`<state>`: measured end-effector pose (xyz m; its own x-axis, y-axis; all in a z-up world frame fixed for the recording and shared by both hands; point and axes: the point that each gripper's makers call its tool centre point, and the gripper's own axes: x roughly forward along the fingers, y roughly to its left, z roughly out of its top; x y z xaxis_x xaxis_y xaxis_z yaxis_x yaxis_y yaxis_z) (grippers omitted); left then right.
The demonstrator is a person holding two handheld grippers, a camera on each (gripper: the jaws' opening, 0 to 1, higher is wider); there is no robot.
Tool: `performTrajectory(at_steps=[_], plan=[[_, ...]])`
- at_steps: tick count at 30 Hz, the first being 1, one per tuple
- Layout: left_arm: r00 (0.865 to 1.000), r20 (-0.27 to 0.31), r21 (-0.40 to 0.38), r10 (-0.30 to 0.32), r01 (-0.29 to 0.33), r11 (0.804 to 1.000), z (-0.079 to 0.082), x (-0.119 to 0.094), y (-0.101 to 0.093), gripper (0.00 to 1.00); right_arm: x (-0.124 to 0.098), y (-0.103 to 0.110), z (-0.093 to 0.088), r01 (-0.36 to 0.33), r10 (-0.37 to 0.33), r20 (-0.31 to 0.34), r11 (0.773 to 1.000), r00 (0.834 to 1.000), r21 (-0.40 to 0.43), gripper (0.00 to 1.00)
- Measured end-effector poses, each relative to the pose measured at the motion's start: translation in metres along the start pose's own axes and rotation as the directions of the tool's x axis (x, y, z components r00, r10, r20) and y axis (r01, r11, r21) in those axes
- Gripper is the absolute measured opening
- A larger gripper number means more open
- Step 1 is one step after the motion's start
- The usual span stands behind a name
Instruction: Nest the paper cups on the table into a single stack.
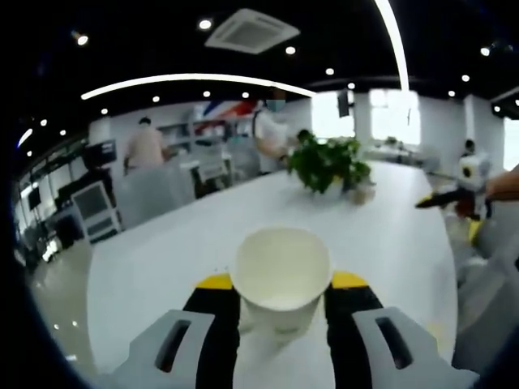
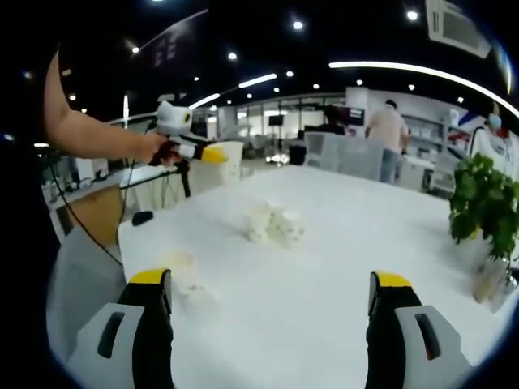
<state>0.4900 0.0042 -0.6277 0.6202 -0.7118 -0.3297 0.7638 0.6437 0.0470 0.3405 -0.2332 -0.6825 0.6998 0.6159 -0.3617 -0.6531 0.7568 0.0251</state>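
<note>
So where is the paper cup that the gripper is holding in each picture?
Left gripper view: the paper cup sits low in the middle, squeezed between that view's own jaws, mouth toward the camera.
Right gripper view: the same cup is at upper left, held above the table's far edge by the left gripper.
Shared landmark: the potted plant on the white table.

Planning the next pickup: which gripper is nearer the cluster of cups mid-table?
Right. The right gripper, open, faces the cluster of cups just ahead; the left gripper holds a cup farther off.
</note>
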Motion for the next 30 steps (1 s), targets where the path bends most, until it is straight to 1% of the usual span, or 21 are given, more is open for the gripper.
performTrajectory(at_steps=[4, 6, 15, 20, 30], plan=[[1.0, 0.0, 0.008, -0.015, 0.015, 1.0, 0.002, 0.0, -0.007, 0.38, -0.001, 0.0, 0.001, -0.001, 0.001, 0.004, 1.0, 1.0, 0.003, 1.0], [1.0, -0.001, 0.01, -0.019, 0.019, 1.0, 0.001, 0.001, -0.007, 0.38, -0.001, 0.0, 0.001, -0.001, 0.001, 0.003, 1.0, 1.0, 0.002, 1.0], [0.999, 0.01, 0.015, -0.049, 0.049, 0.999, 0.008, -0.003, -0.026, 0.38, -0.002, 0.003, 0.002, -0.014, 0.014, 0.005, 1.0, 1.0, 0.0, 1.0], [0.998, 0.014, 0.025, -0.065, 0.064, 0.998, 0.01, -0.002, -0.031, 0.38, -0.002, 0.005, 0.004, -0.02, 0.02, 0.014, 1.0, 1.0, -0.003, 1.0], [0.995, 0.018, 0.038, -0.099, 0.099, 0.994, 0.014, -0.008, -0.057, 0.38, -0.003, 0.007, 0.004, -0.031, 0.031, 0.011, 1.0, 0.999, -0.004, 1.0]])
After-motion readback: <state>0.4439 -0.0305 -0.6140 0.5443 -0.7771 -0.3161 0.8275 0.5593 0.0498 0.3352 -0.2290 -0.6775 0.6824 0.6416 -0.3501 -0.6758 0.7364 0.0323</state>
